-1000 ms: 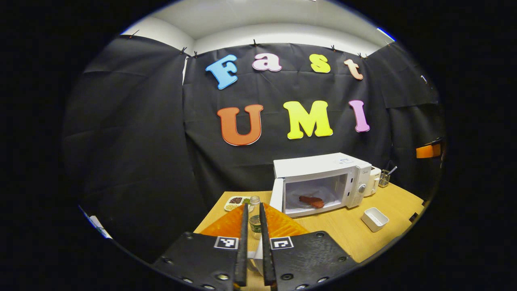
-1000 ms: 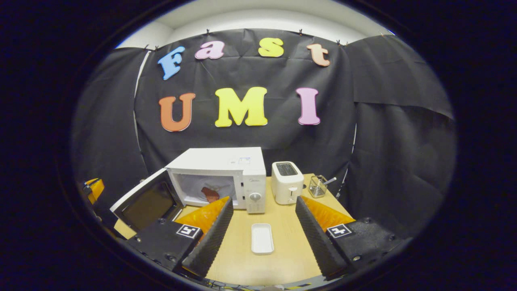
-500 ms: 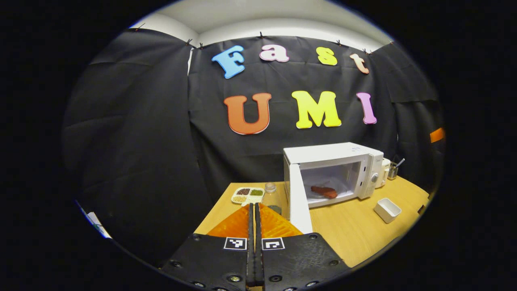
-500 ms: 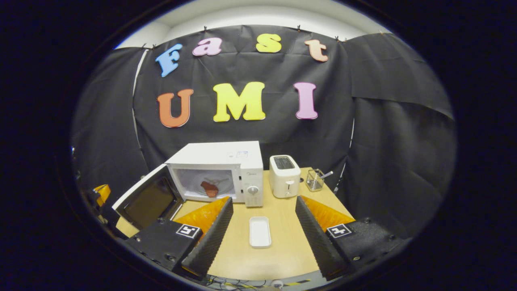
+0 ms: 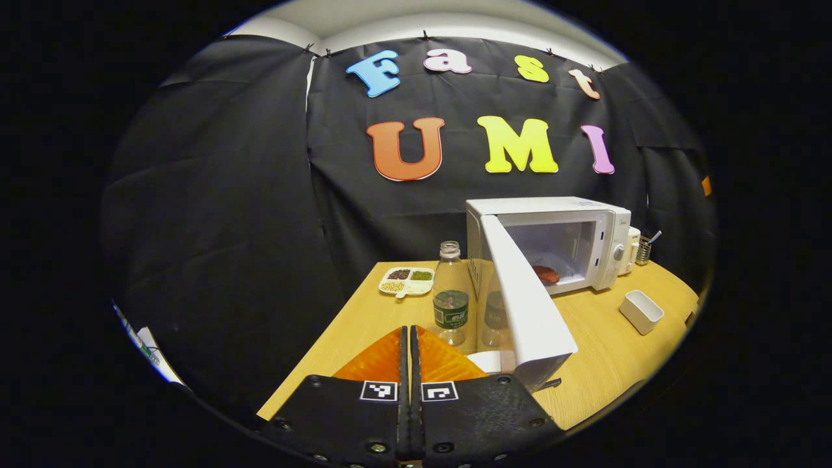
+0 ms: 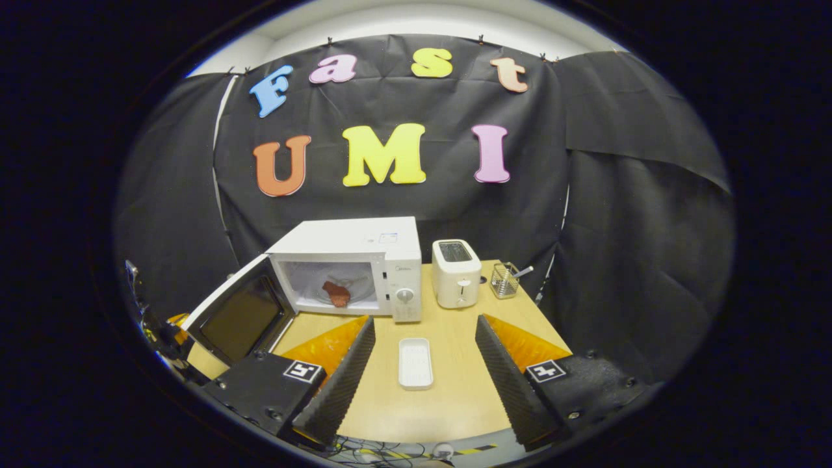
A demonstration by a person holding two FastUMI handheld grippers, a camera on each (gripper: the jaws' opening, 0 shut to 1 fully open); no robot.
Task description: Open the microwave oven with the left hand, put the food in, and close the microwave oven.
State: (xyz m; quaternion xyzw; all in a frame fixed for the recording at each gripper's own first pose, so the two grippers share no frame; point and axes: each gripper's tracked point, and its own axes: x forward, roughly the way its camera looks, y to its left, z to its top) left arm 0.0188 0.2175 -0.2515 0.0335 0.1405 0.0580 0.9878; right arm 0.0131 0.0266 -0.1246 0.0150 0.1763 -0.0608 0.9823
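Note:
The white microwave (image 5: 552,224) stands on the wooden table (image 5: 364,325) with its door (image 5: 526,305) swung wide open towards me. A reddish piece of food (image 5: 547,274) lies inside the cavity. My left gripper (image 5: 408,331) is shut with nothing between its fingers, low over the table just left of the door's free edge. In the right gripper view the microwave (image 6: 351,260) shows its open door (image 6: 240,318) at the left and the food (image 6: 337,294) inside. My right gripper (image 6: 425,320) is open and empty, well back from the oven.
A clear bottle (image 5: 450,302) and a divided tray of beans (image 5: 406,281) stand left of the door. An empty white dish (image 6: 415,363) lies between my right fingers. A toaster (image 6: 457,281) and a wire holder (image 6: 506,279) stand right of the microwave.
My left gripper closed its small gap and moved down and around to the outer side of the open door. My right gripper drew back slightly, still open.

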